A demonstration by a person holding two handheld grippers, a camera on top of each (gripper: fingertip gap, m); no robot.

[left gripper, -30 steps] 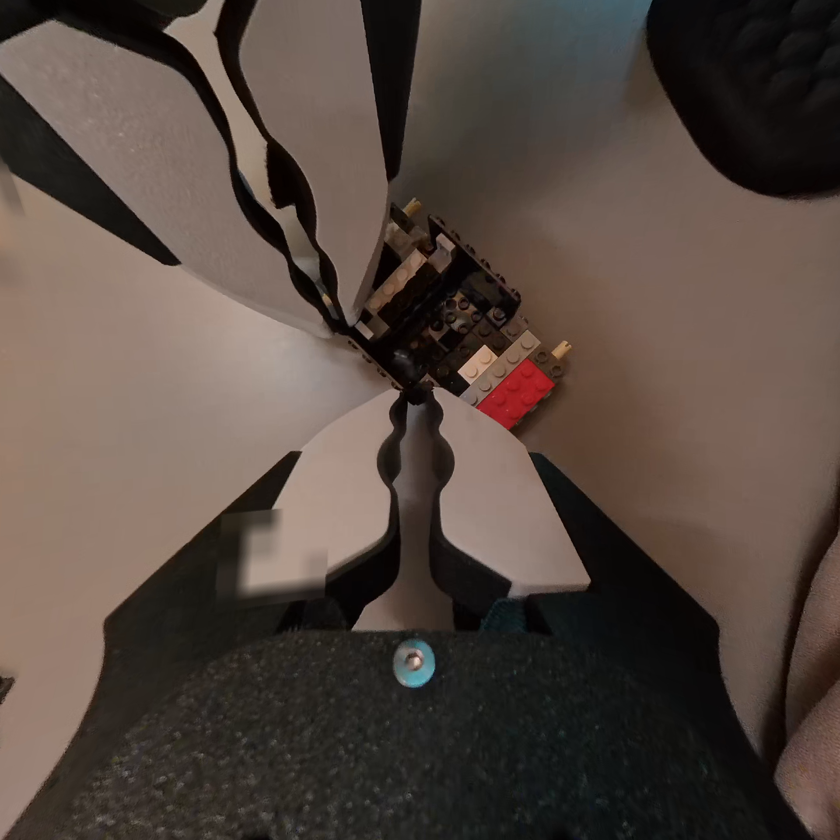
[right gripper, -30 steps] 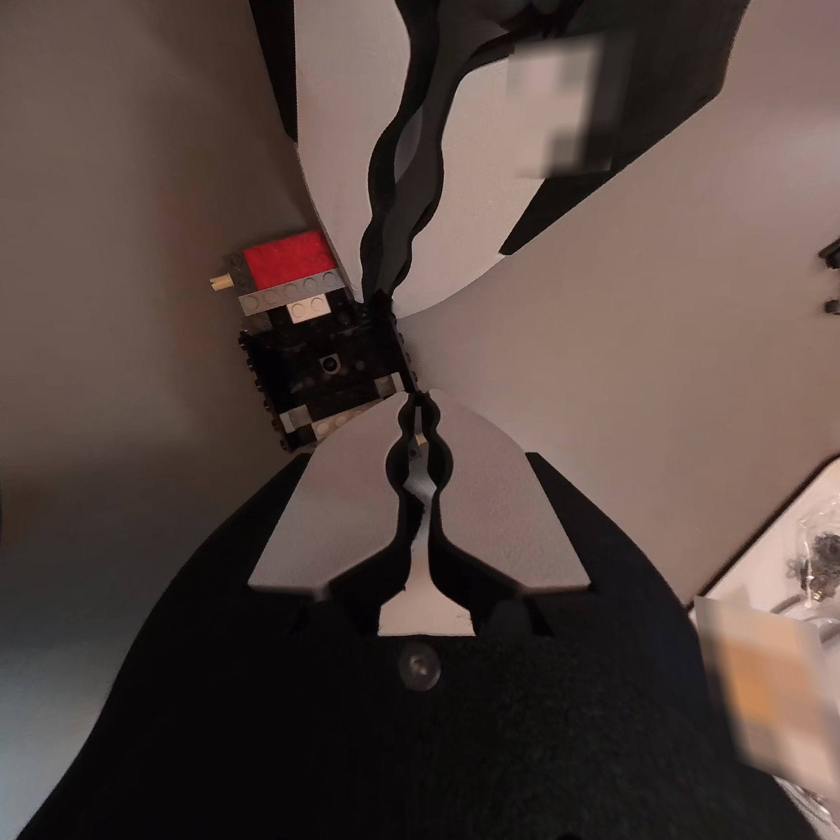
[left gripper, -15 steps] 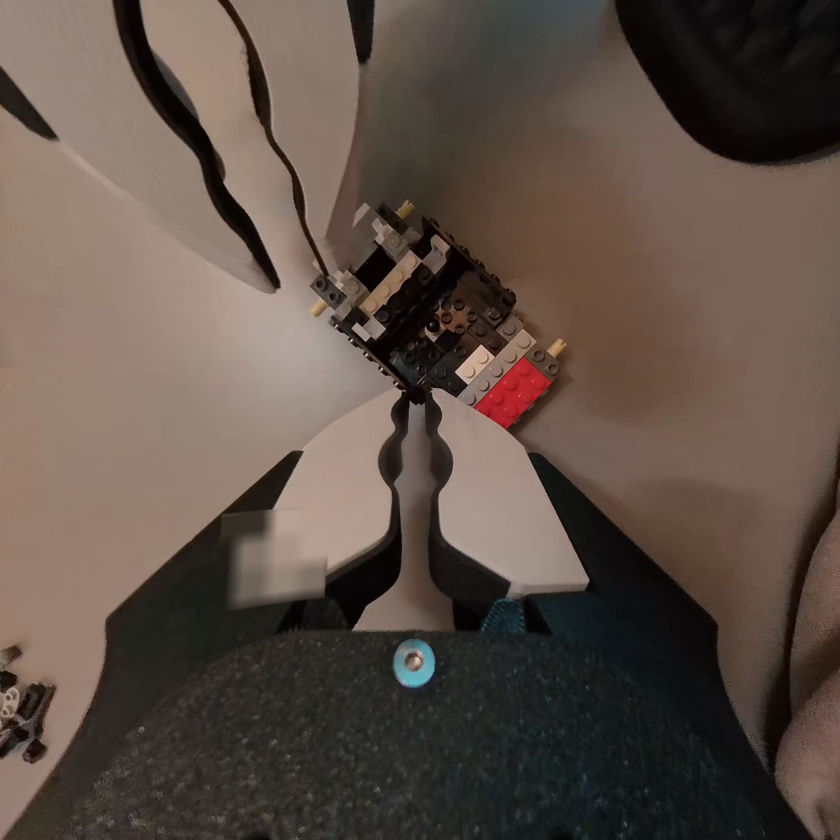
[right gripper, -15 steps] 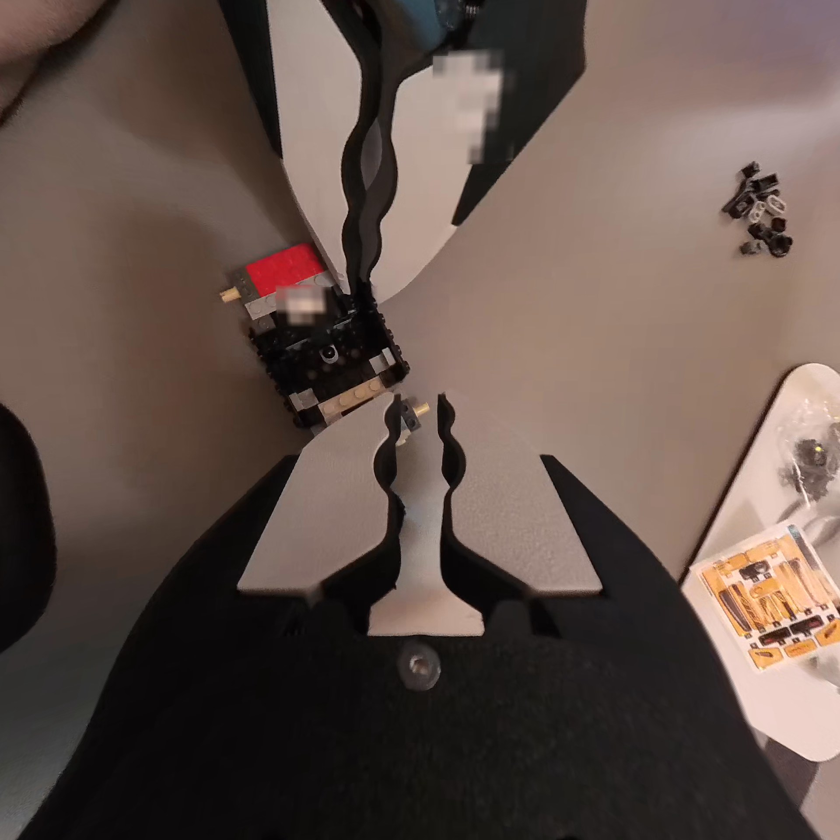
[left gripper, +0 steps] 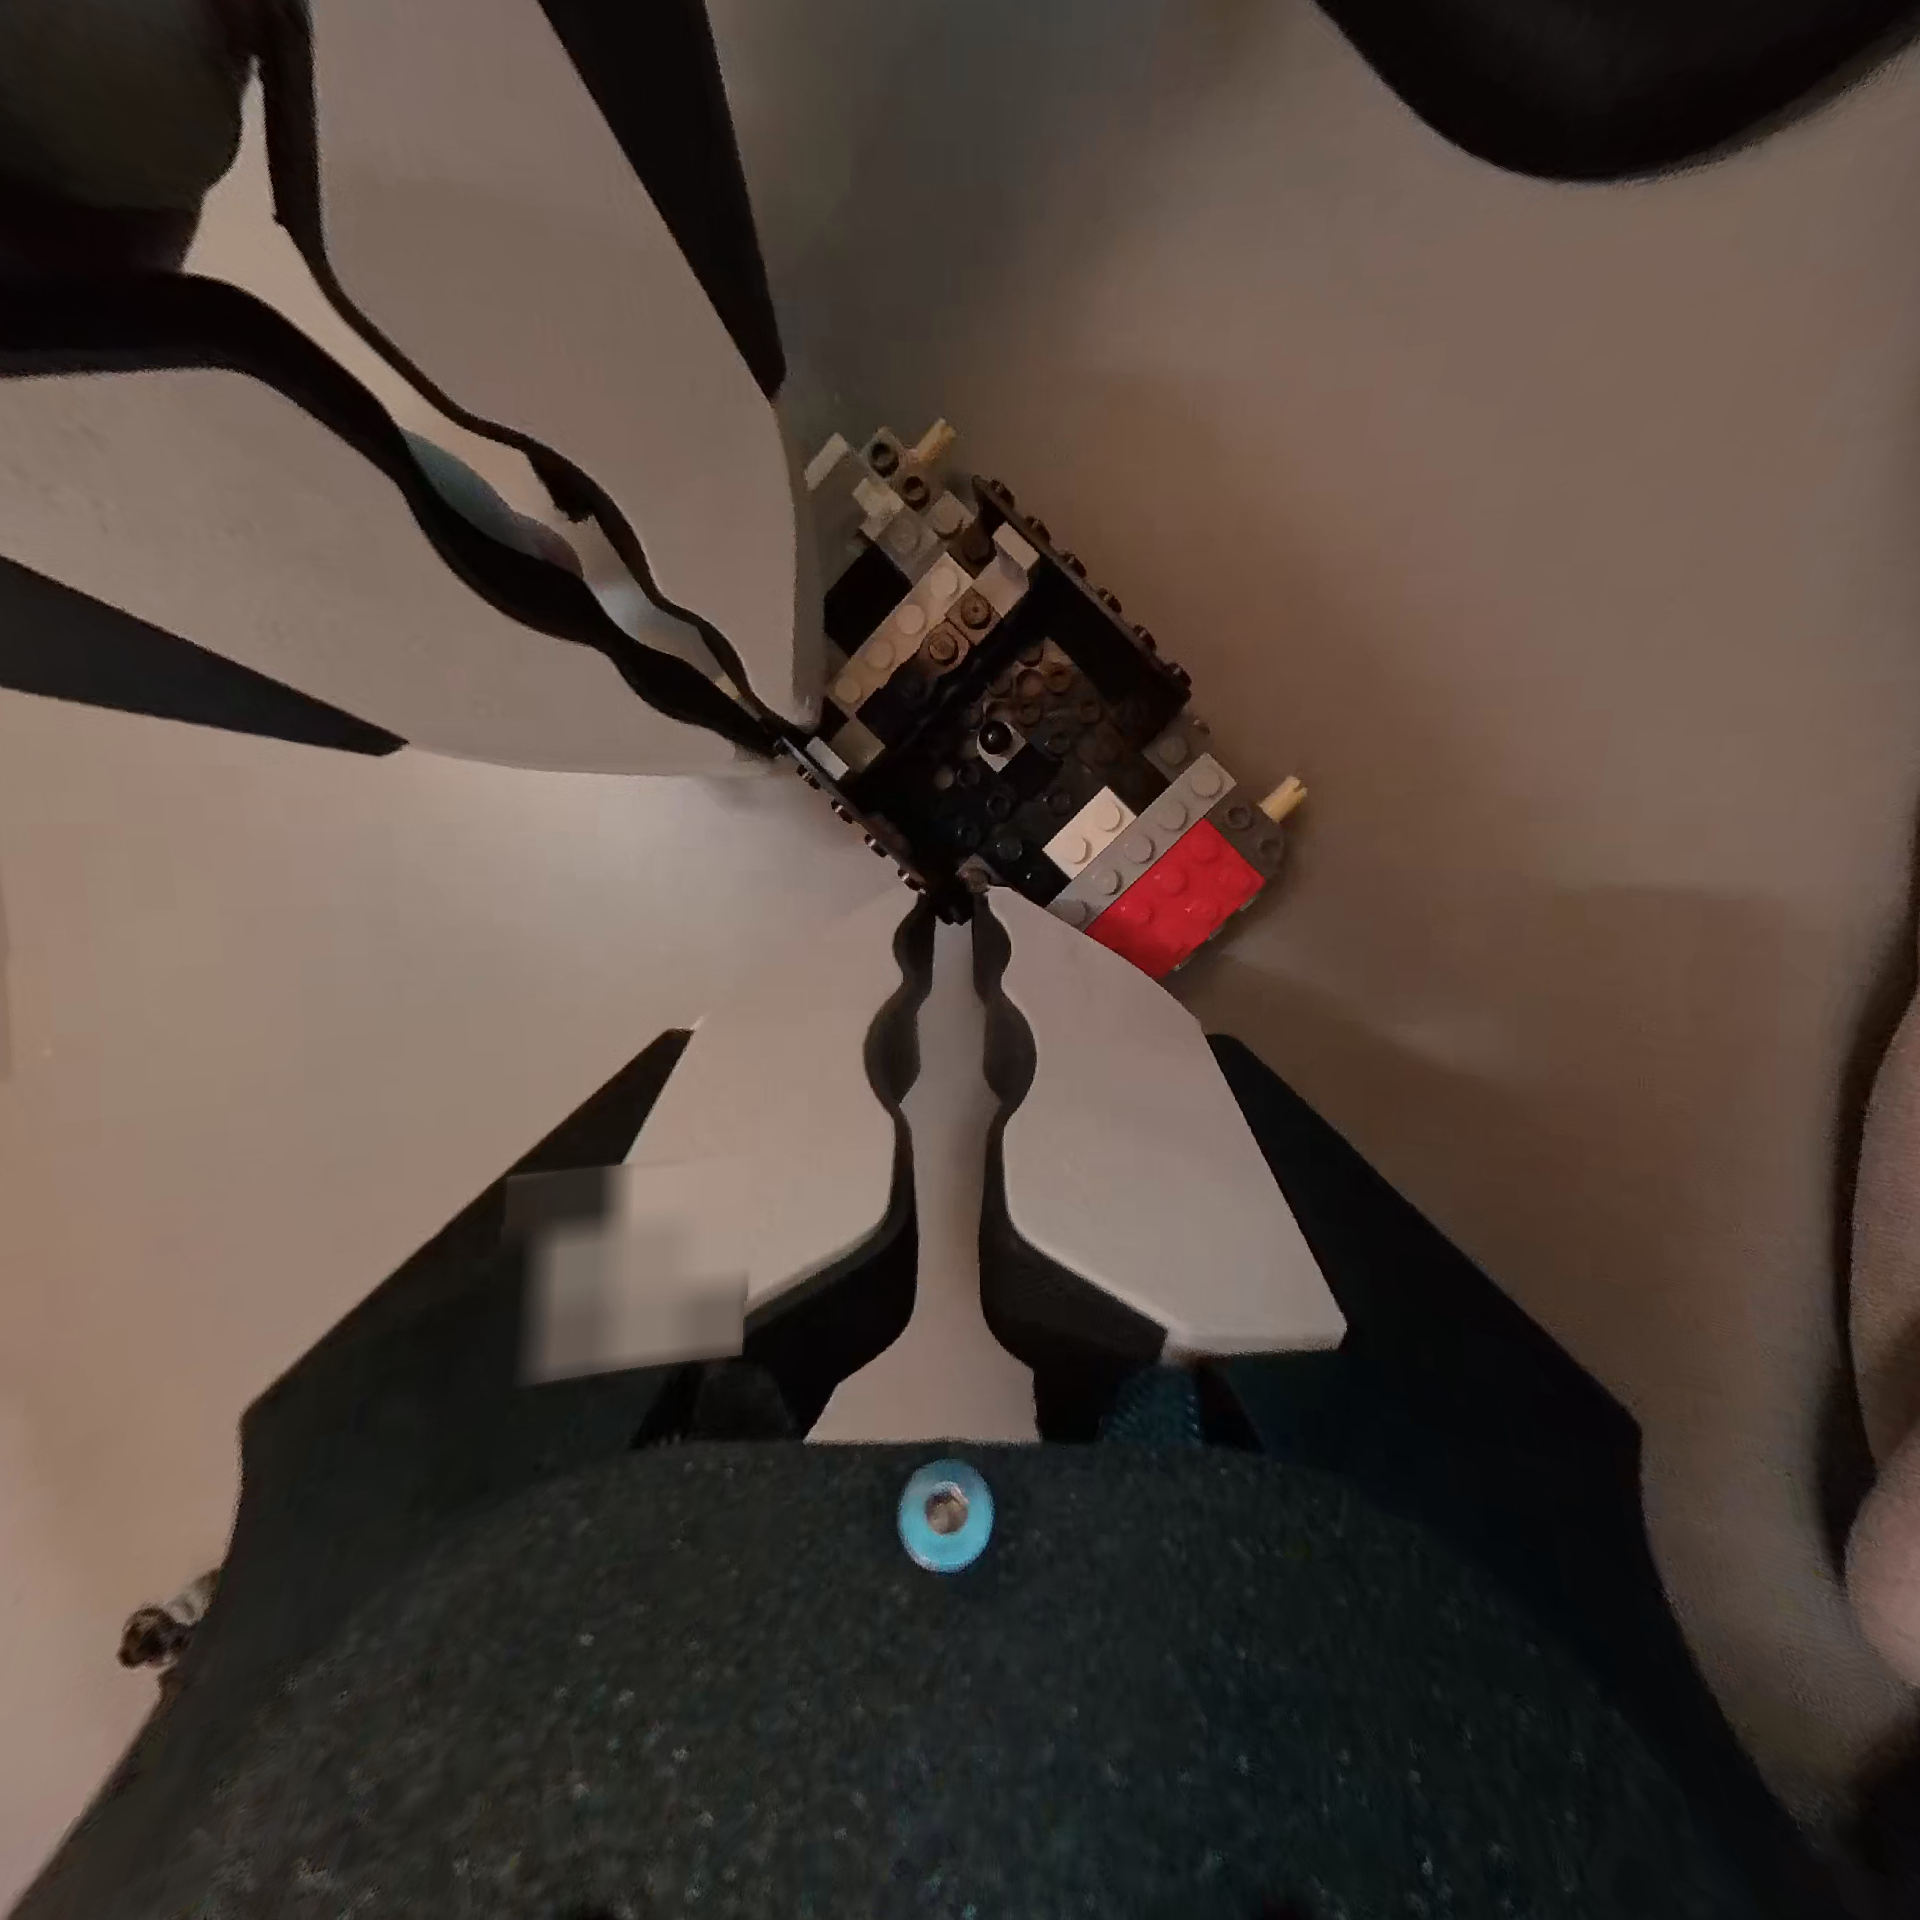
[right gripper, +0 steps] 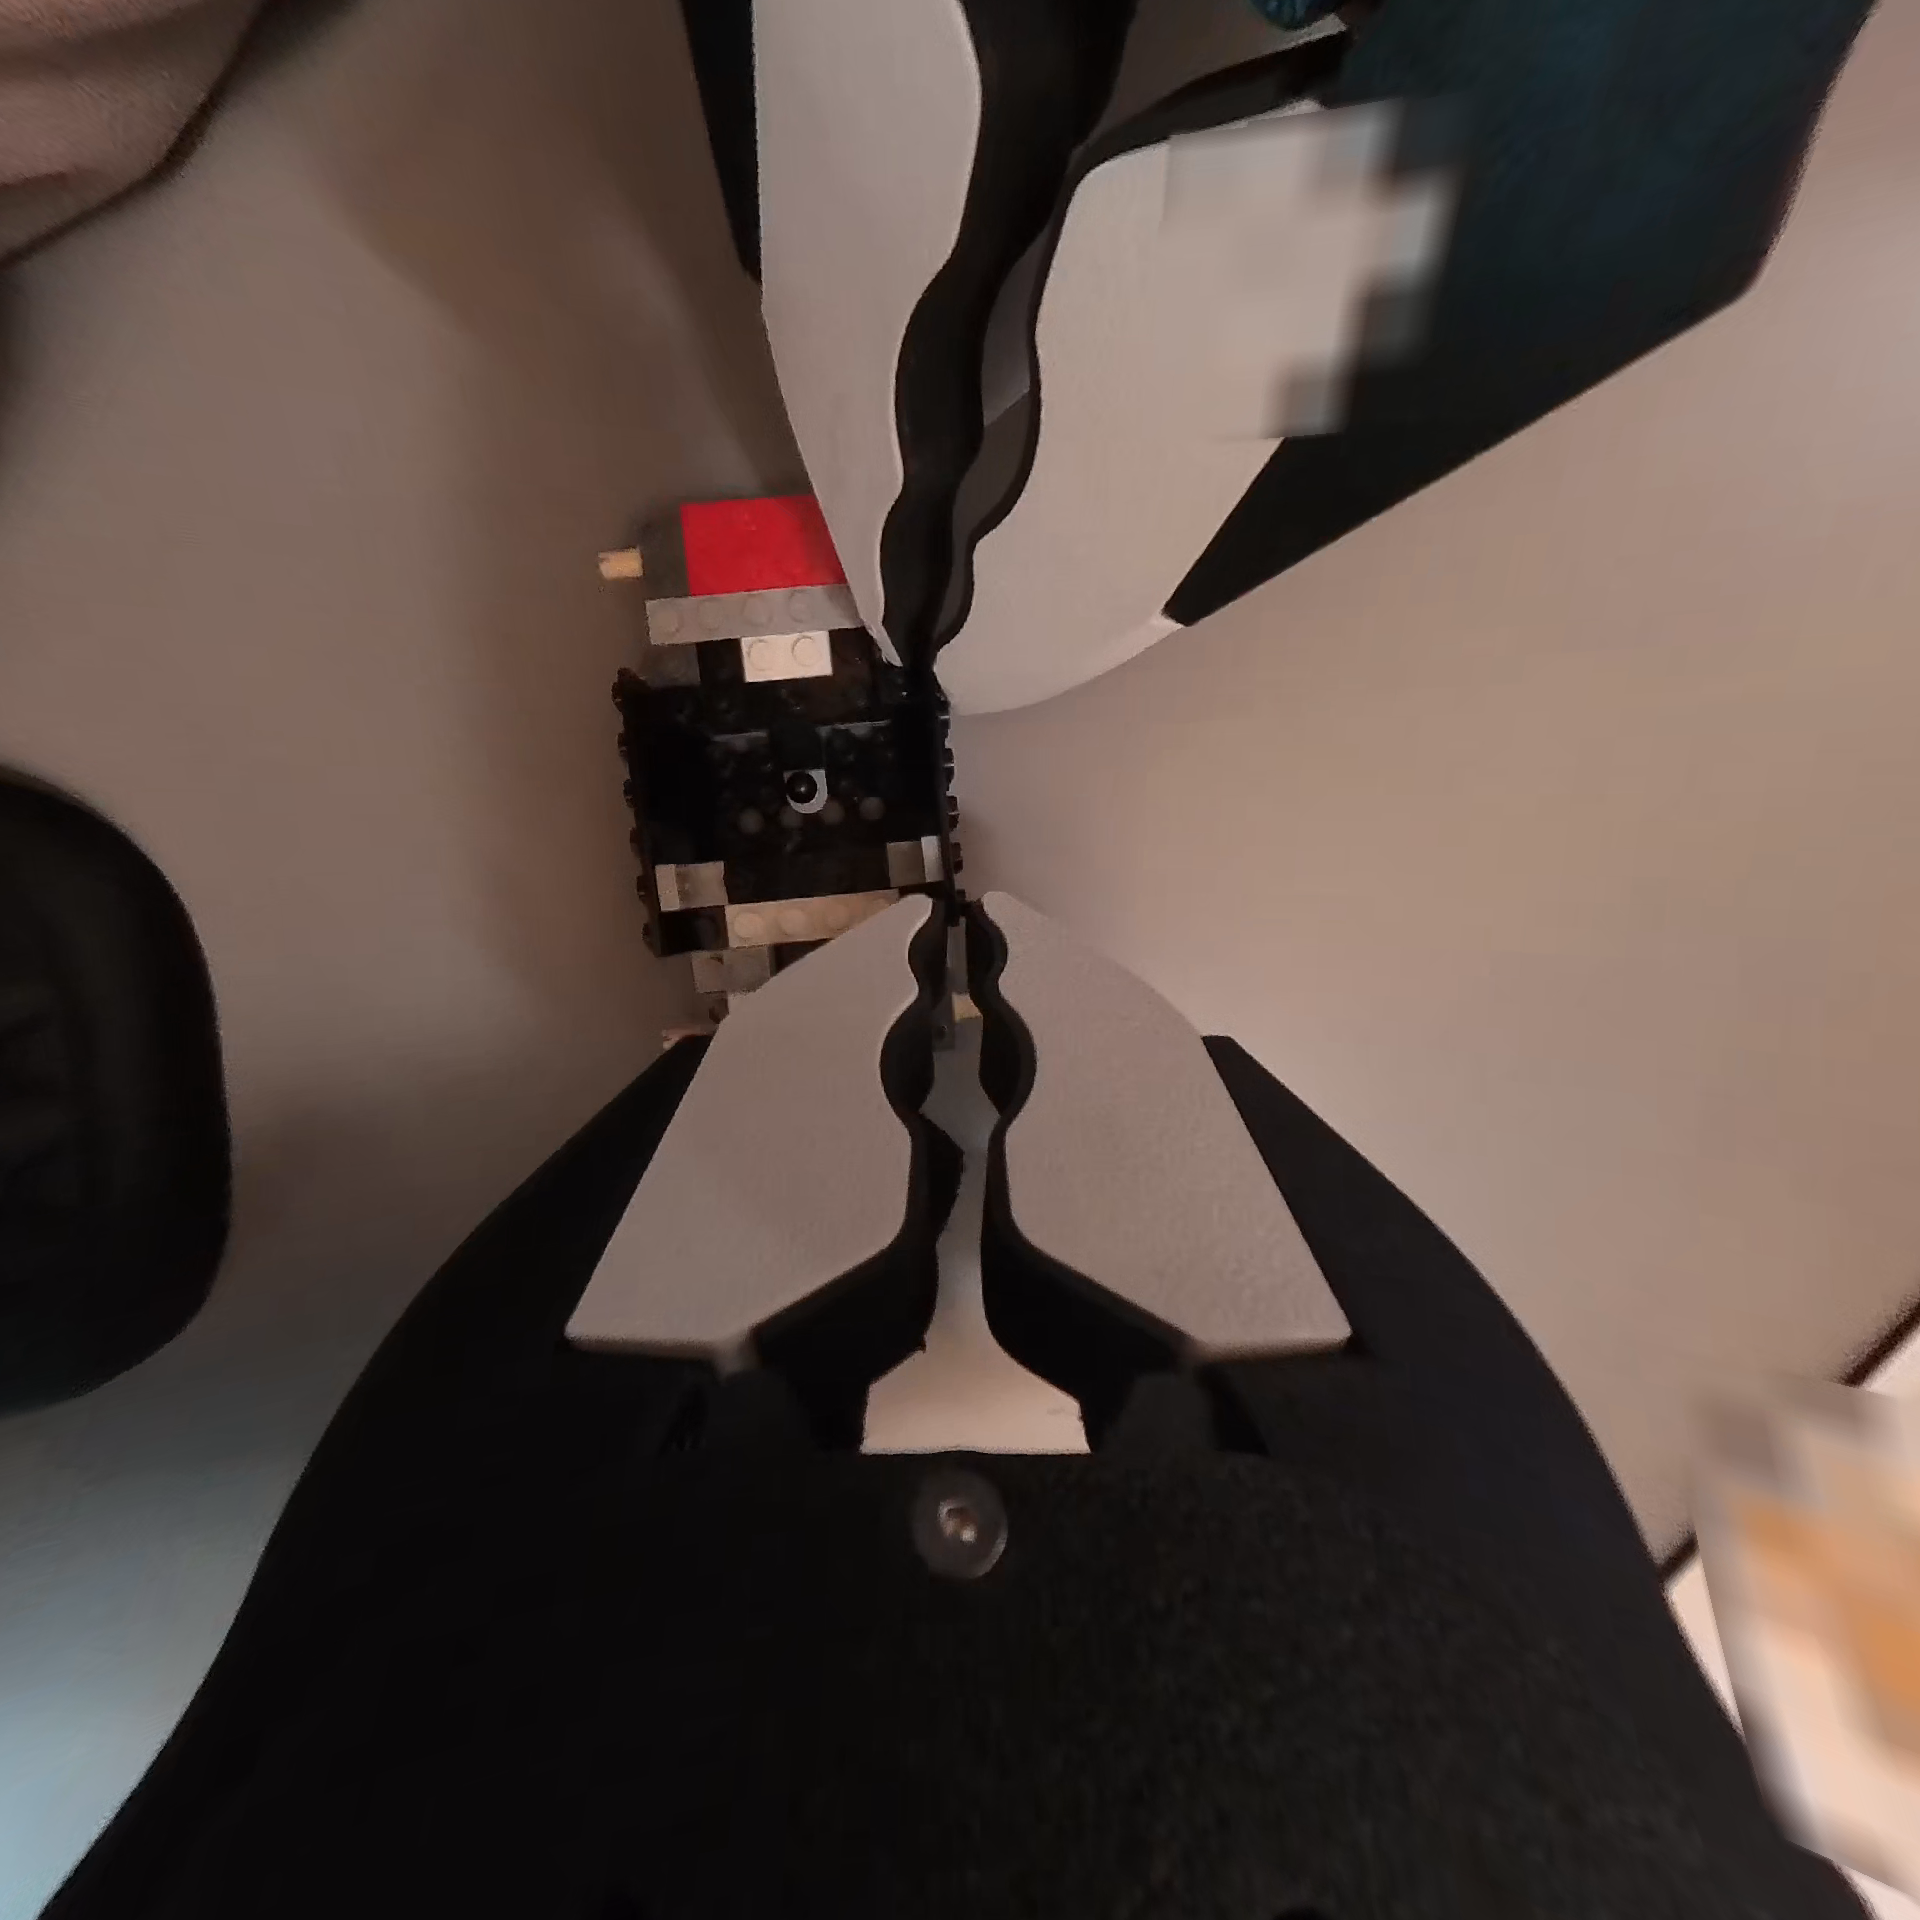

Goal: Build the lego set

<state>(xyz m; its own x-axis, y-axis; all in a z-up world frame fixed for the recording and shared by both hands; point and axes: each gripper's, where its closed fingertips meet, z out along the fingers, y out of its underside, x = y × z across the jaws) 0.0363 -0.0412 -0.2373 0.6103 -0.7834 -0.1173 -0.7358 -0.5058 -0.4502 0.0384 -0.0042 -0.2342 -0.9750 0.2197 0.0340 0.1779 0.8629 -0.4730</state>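
Note:
The lego build is a black box-like frame with grey, white and tan plates and a red plate at one end, lying on the pale table. My left gripper is shut on the black wall at the corner near the red plate. My right gripper is shut on the opposite end of the build, where a small grey piece with a tan pin sits between its fingers. Each gripper shows in the other's view, the right gripper from the upper left and the left gripper from above.
A black rounded object lies beyond the build and shows at the left in the right wrist view. A white tray with a blurred yellow sheet is at the lower right. Small dark loose parts lie at the lower left. The left gripper's tips are roughly 4 cm from the right gripper's.
Half a second ago my right gripper was open and drawn back from the build. It has now come back in and shut on the build's end. The left gripper has kept its hold.

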